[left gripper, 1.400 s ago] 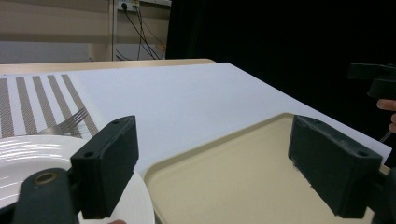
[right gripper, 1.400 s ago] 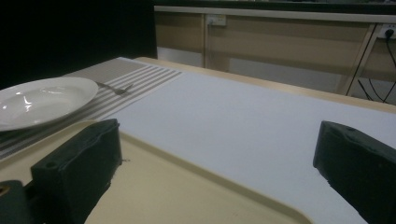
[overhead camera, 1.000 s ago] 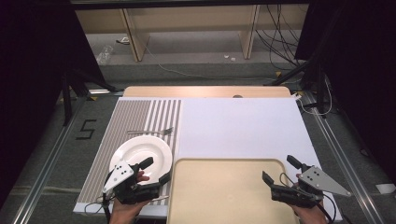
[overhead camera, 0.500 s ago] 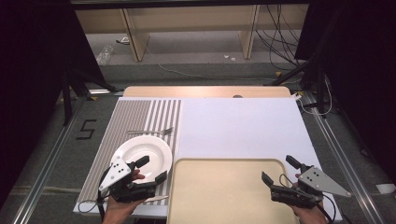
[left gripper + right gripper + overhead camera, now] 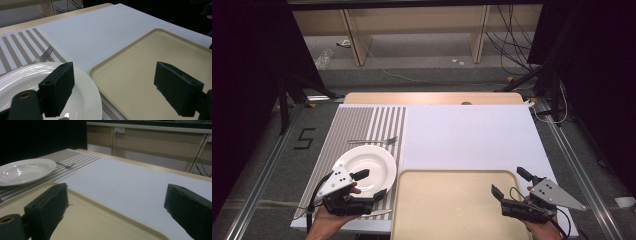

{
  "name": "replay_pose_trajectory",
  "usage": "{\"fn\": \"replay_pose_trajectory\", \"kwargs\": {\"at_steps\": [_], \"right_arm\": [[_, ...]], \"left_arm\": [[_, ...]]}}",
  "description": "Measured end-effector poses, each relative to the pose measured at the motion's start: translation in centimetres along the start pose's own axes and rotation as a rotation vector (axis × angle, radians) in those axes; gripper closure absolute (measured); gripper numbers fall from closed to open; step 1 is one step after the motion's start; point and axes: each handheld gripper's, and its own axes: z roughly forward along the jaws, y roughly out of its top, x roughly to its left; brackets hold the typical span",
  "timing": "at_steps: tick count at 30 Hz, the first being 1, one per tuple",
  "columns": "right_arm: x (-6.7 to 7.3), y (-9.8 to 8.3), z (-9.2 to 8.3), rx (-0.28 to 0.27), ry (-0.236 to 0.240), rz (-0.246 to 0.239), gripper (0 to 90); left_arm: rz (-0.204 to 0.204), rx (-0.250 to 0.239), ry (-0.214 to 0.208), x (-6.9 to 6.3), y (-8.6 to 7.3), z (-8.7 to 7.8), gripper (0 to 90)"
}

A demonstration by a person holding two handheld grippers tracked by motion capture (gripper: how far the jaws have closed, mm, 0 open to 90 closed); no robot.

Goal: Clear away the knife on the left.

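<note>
A single black numeral "5" (image 5: pixel 304 139) (blocky, like tape) stands on the grey floor (image 5: pixel 267 150) left of the tabletop.

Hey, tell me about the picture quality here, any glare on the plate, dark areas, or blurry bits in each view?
High view: evenly lit table, black at both sides, plate bright but readable. Left gripper view: striped glare on the plate rim, jaws slightly soft. Right gripper view: dimmer, highlights on the plate, black upper-left background, near jaws blurred.
</note>
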Motion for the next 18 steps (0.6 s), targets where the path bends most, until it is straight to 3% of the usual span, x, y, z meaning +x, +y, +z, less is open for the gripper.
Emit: {"fn": "replay_pose_trajectory", "kwargs": {"at_steps": [3, 6, 10, 18], "right_arm": [[0.0, 0.0, 0.0, 0.001, 0.003, 0.0, 6.3], [0.0, 0.0, 0.0, 0.004, 0.003, -0.001, 6.4], [0.0, -0.1, 0.1, 0.002, 0.003, 0.005, 6.5], [-0.1, -0.1, 0.1, 0.002, 0.006, 0.011, 6.7]], "left_arm": [[0.034, 0.05, 0.004, -0.1, 0.0, 0.0, 16.5], [0.062, 0.058, 0.023, -0.2, 0.1, -0.2, 16.5], [0.065, 0.073, 0.012, 0.0, 0.4, -0.8, 16.7], [0.08, 0.162, 0.019, 0.6, -0.6, -1.1, 16.5]]}}
